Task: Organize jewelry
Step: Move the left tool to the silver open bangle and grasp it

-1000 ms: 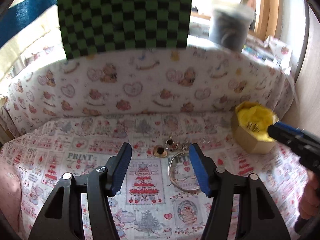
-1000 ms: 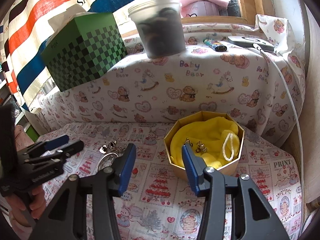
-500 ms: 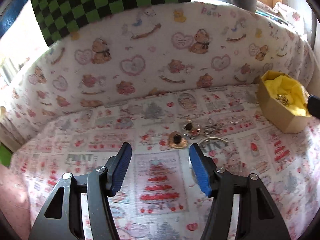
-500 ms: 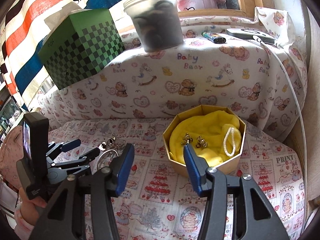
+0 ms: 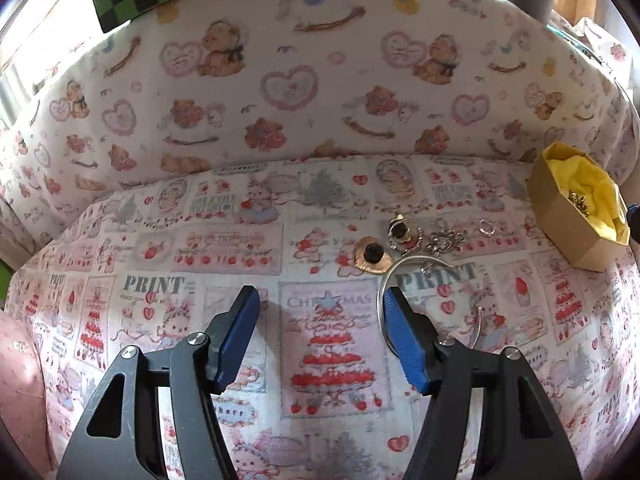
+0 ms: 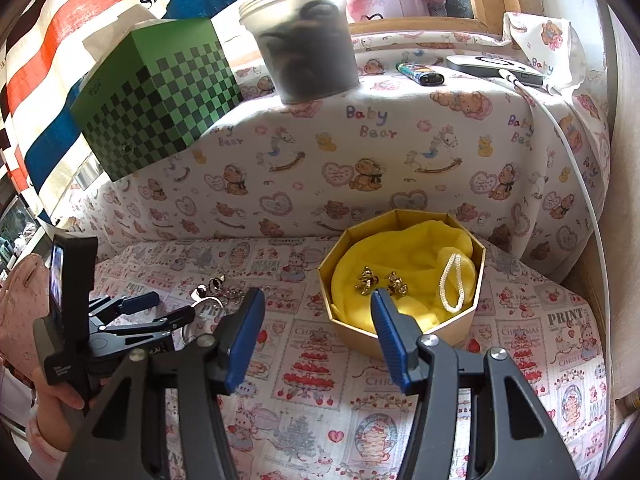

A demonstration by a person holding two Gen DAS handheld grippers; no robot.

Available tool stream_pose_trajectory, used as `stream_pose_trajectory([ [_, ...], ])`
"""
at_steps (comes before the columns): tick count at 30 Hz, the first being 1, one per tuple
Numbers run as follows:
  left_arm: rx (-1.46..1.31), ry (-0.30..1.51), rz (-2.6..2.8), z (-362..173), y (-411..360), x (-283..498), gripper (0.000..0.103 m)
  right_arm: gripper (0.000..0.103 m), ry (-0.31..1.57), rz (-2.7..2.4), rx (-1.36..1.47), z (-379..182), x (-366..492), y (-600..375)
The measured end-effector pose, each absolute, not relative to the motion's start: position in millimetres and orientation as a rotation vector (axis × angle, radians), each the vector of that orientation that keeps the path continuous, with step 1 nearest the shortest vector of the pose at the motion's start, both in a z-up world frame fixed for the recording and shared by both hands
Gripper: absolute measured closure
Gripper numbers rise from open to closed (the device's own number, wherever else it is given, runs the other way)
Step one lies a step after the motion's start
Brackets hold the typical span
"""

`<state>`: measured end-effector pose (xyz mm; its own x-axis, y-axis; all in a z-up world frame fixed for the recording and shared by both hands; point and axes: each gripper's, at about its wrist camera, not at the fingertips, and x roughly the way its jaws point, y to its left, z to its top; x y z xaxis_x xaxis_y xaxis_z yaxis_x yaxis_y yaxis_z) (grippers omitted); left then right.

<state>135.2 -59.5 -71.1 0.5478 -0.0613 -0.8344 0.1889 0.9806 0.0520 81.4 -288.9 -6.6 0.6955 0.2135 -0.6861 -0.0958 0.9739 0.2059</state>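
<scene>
Here, gold box point(image 6: 460, 328) holding yellow cloth point(image 6: 404, 252), earrings point(image 6: 380, 282), pearl strand point(image 6: 454, 282), both claws opening, empty.

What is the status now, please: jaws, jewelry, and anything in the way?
Left gripper and right gripper empty, jaws opening. Loose jewelry on cloth; gold earrings, pearl strand in box. Nothing in the way.

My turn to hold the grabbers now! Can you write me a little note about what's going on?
Left gripper: empty, jaws opening, above the cloth near the silver bangle.
Right gripper: empty, jaws opening, in front of the gold box.
Done: two gold earrings and a pearl loop lie in the box.
Left: bangle, gold disc earring, small silver pieces still on the cloth.
</scene>
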Motion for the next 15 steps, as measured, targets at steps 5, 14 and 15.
stream_pose_trajectory([
  [5,0.228,0.999,-0.066,-67,-54,124,0.040,0.050,0.780,0.173,0.162,-5,80,-290],
  [14,0.271,1.066,-0.161,-60,-55,109,0.030,0.050,0.788,0.158,0.171,-7,81,-292],
  [15,0.271,1.076,-0.185,-60,-60,107,0.030,0.050,0.786,0.160,0.174,-7,81,-292],
])
